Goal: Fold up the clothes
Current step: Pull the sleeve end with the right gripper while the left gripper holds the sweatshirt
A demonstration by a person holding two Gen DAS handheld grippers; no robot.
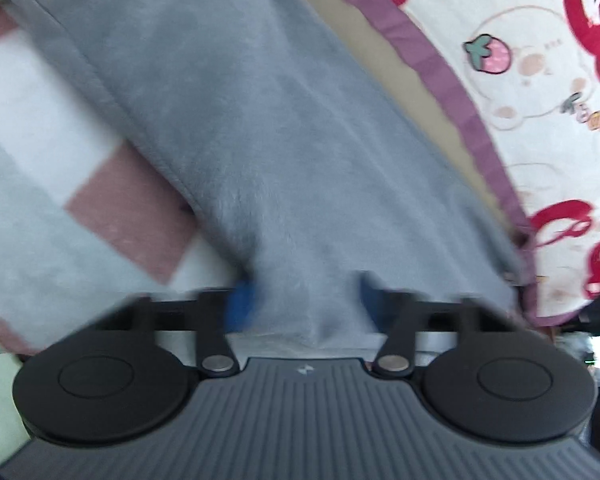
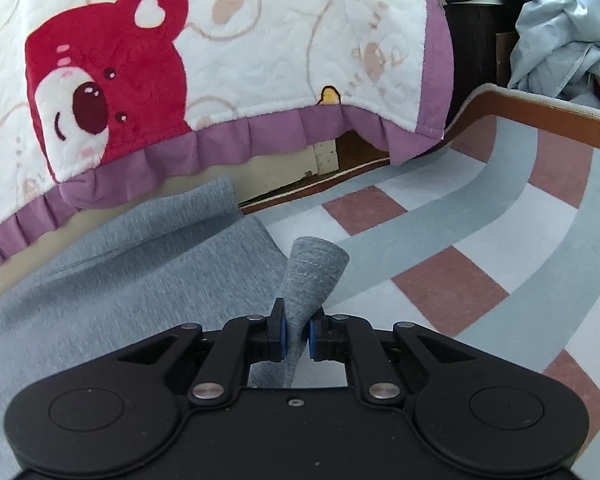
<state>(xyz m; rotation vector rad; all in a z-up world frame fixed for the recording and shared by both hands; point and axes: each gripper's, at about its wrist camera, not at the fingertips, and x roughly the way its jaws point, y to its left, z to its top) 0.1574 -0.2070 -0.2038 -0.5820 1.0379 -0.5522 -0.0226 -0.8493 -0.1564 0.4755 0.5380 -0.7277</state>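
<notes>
A grey knit garment (image 2: 112,280) lies on the patterned rug beside the bed. My right gripper (image 2: 298,332) is shut on a corner of it; the pinched hem (image 2: 316,268) sticks up in a cone between the blue pads. In the left wrist view the same grey garment (image 1: 260,140) fills the middle, blurred. My left gripper (image 1: 304,300) has the cloth bunched between its blue pads (image 1: 242,300), which stand fairly wide apart around the thick fold.
A rug (image 2: 480,240) with grey, white and pink bands covers the floor. A white bedspread with red bears and a purple frill (image 2: 220,136) hangs over the bed edge. A heap of pale blue cloth (image 2: 568,40) lies at the far right.
</notes>
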